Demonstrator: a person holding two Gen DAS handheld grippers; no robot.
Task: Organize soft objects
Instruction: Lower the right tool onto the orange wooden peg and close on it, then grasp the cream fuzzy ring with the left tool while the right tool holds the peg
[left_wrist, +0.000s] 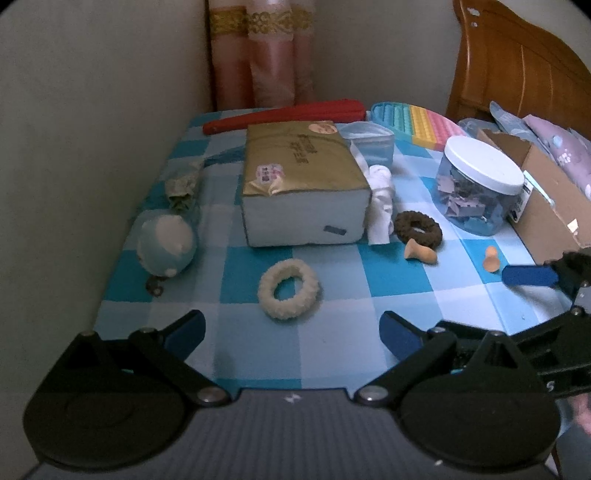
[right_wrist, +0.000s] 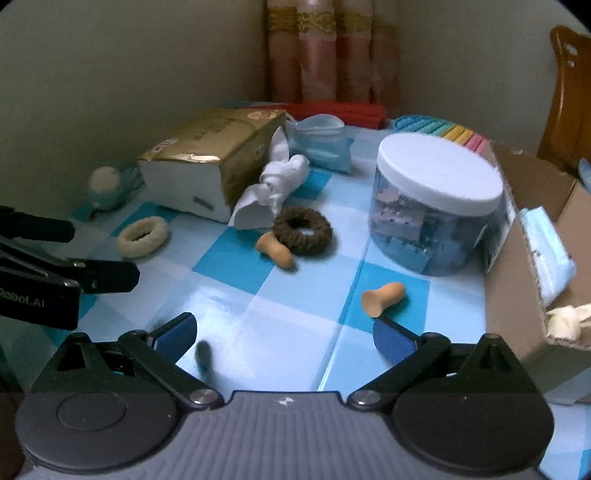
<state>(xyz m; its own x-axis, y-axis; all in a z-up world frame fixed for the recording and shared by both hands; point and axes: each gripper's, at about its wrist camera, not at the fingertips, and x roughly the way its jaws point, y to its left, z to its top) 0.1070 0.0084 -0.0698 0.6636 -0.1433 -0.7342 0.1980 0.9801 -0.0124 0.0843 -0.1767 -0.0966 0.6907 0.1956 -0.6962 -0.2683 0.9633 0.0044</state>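
Box cut off at right edge

A home bedroom — carved wooden headboard at two o'clock, pink curtains at twelve, checked table.

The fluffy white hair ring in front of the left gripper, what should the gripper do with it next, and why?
Probably ease the left gripper forward and down over the fluffy cream-white hair ring. Its jaws are open and empty, and the ring lies flat on the blue checked tablecloth just ahead, between the fingers' line, with nothing touching it. The right gripper is also open, nearer the tan mushroom-shaped soft toy.
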